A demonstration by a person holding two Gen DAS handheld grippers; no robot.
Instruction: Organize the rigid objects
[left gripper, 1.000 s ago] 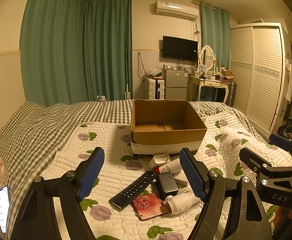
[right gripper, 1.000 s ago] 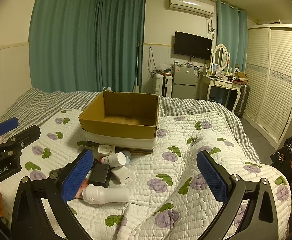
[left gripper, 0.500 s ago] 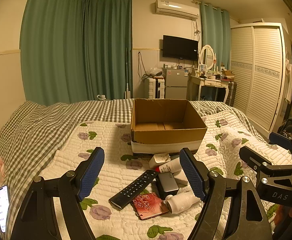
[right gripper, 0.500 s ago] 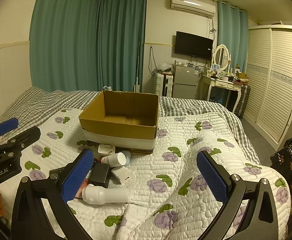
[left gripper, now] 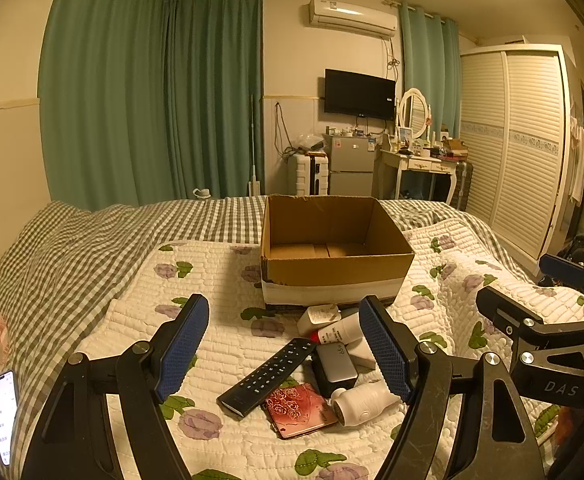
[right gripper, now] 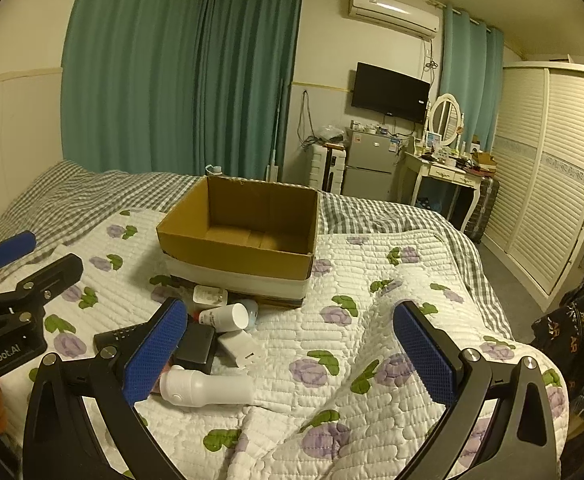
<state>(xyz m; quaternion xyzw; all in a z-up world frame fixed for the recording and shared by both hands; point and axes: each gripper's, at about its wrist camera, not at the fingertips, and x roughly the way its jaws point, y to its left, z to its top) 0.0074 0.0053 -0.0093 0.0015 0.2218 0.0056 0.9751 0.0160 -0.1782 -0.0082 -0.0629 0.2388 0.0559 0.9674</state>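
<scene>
The things you have to sort lie in a loose heap on the quilted bedspread (left gripper: 227,280), just ahead of and below your left gripper (left gripper: 283,346), with the open cardboard box (left gripper: 334,248) right beyond them. The black remote control (left gripper: 267,376) looks light and stiff but smooth, so take it across its narrow width near the middle, where it should balance. The white bottle (right gripper: 207,390) lying on its side is round and will likely roll or squirt out of a shallow pinch; close on its body, not its tapered end. The red floral card case (left gripper: 298,410) lies flat and thin against soft padding, which will probably make an edge grab awkward. The dark power bank (left gripper: 334,366) looks the heaviest piece, so grip it squarely. Your left gripper hovers above the heap with its jaws spread wide and nothing between them, pointing toward the box. Your right gripper (right gripper: 289,348) hangs to the right of the pile, over bare quilt, equally wide apart and empty, with the bottle just beside its left finger.
</scene>
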